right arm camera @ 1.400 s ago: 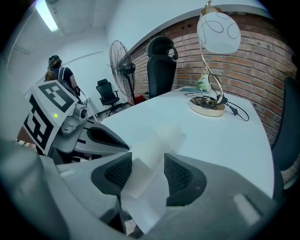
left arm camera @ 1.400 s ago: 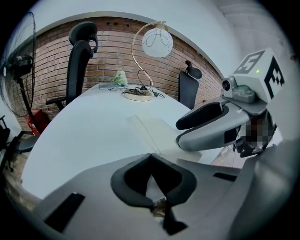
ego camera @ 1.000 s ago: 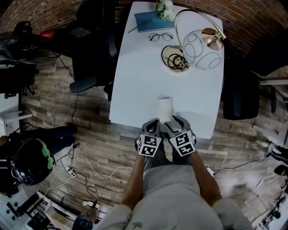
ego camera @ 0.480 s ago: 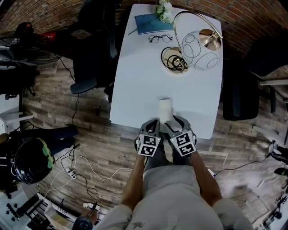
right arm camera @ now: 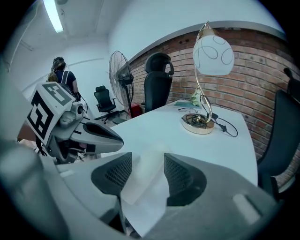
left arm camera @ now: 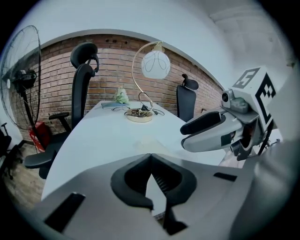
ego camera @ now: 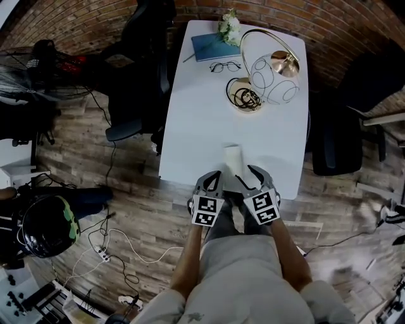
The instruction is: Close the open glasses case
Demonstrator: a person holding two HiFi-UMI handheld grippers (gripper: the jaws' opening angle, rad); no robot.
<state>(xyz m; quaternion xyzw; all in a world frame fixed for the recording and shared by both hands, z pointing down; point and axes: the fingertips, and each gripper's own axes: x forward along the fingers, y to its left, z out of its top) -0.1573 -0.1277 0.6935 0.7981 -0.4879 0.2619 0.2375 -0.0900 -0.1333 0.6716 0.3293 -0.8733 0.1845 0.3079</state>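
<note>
Table (ego camera: 202,126): a white, smooth, matt rectangular top, seen lengthwise from its near short edge.
Glasses case (ego camera: 233,155): white, narrow and boxy with softly rounded corners. It lay lengthwise on the table close to the near edge, just beyond the two grippers. From overhead, how its lid stood could not be made out.
Left gripper (ego camera: 216,173): a grey plastic shell with black ribbed pads and a black-and-white marker cube. In its own view (left arm camera: 150,155) the jaw tips met, with nothing between them and only a sliver of table showing lower down. It hovered at the table edge, just left of the case and apart from it.
Right gripper (ego camera: 248,172): of the same build. In its own view (right arm camera: 147,159) the jaws stood well apart, and the pale case (right arm camera: 147,177) showed in the gap between the ribbed pads. No pad was seen pressing on the case, and contact could not be told.
Lamp (ego camera: 273,76): an arched gold stem and a clear globe shade traced with thin dark lines.
Lamp base (ego camera: 243,96): a round gold dish holding a coil of black cable.
Spectacles (ego camera: 226,66): thin dark wire rims and round lenses, lying at the far end of the table.
Notebook (ego camera: 211,45): blue and flat, just beside the white flowers (ego camera: 230,25).
Office chairs: black and padded, one on the left (ego camera: 136,69) and one on the right (ego camera: 342,126) of the table.
Floor (ego camera: 126,190): worn wooden planks.
Wall (ego camera: 76,16): rough red brick.
</note>
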